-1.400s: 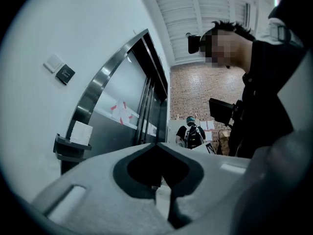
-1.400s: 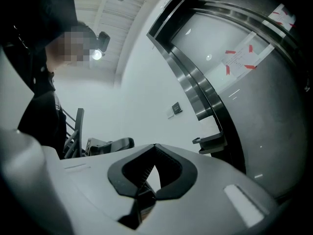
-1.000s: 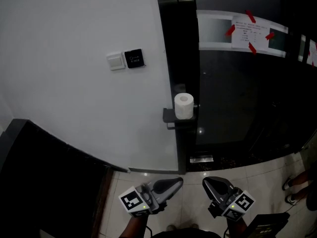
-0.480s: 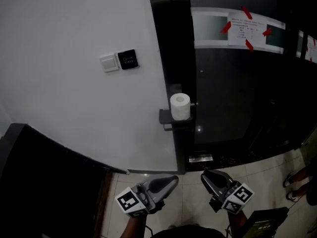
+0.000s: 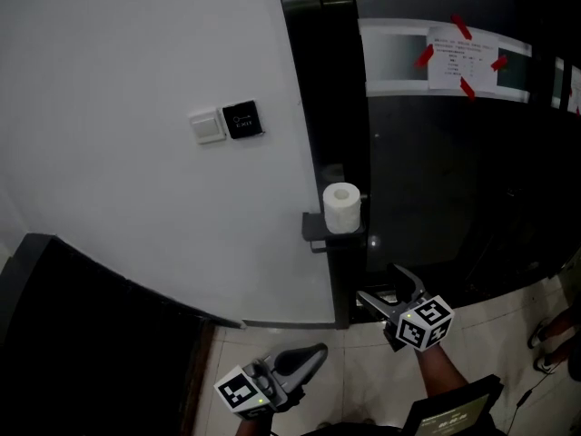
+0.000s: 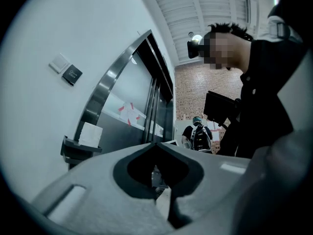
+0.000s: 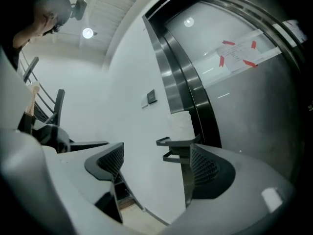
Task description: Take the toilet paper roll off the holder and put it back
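Dark door frame (image 5: 331, 107) mid-frame bears the holder (image 5: 318, 231), toilet paper roll (image 5: 341, 206) on it. Right tongs (image 5: 386, 289), just opened and empty, sit below; left tongs (image 5: 318, 349) are closed. Reaching step, apparently; next, grip the roll.

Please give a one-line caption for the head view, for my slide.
Right gripper, its empty jaws just opened, points at the toilet paper roll on its black holder.

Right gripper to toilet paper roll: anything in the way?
Nothing visible. The right gripper, jaws just opening and empty, sits below the toilet paper roll standing on its holder, with open air between.
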Action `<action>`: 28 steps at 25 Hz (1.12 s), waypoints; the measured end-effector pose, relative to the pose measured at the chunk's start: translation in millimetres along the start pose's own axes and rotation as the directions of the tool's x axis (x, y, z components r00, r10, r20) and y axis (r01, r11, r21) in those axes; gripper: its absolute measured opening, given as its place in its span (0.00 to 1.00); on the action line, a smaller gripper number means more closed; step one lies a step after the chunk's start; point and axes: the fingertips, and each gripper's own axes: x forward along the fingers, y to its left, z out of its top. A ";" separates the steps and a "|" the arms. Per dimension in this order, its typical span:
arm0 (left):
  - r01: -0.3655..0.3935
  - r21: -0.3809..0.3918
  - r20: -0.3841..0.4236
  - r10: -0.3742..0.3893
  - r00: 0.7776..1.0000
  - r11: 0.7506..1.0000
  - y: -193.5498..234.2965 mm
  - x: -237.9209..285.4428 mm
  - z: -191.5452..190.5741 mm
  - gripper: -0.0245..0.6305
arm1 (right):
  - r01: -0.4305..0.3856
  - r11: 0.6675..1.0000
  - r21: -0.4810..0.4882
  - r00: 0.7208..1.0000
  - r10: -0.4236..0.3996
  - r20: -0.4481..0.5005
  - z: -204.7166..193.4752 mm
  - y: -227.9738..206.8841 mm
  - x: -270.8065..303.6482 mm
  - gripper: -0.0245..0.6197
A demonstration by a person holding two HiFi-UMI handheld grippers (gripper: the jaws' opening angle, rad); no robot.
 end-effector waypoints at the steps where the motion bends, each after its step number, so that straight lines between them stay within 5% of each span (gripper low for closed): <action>1: -0.015 -0.006 -0.004 0.014 1.000 1.000 1.4 -4.4 -1.4 0.03 | 0.023 1.000 -0.010 1.000 -0.022 0.019 5.3 -4.7 12.7 0.69; 8: -0.086 -0.005 -0.028 0.086 0.996 0.996 10.8 -30.1 -4.3 0.03 | 0.188 0.979 -0.076 0.982 -0.188 0.009 23.6 -55.3 98.0 0.79; 20: -0.264 0.033 -0.019 0.265 0.964 0.964 28.4 -88.1 11.8 0.03 | 0.283 0.938 -0.199 0.950 -0.302 -0.075 38.5 -94.7 193.9 0.88; 22: -0.291 0.035 -0.016 0.291 0.956 0.956 30.0 -96.3 14.7 0.03 | 0.297 0.924 -0.239 0.937 -0.330 -0.112 31.8 -99.7 201.5 0.88; 23: -0.301 0.036 -0.015 0.301 0.953 0.953 30.2 -99.8 15.7 0.03 | 0.307 0.915 -0.262 0.931 -0.346 -0.116 30.1 -101.6 202.4 0.77; 28: -0.319 0.033 -0.017 0.319 0.947 0.947 31.4 -107.8 15.9 0.03 | 0.301 0.914 -0.272 0.937 -0.337 -0.093 31.7 -101.5 203.4 0.75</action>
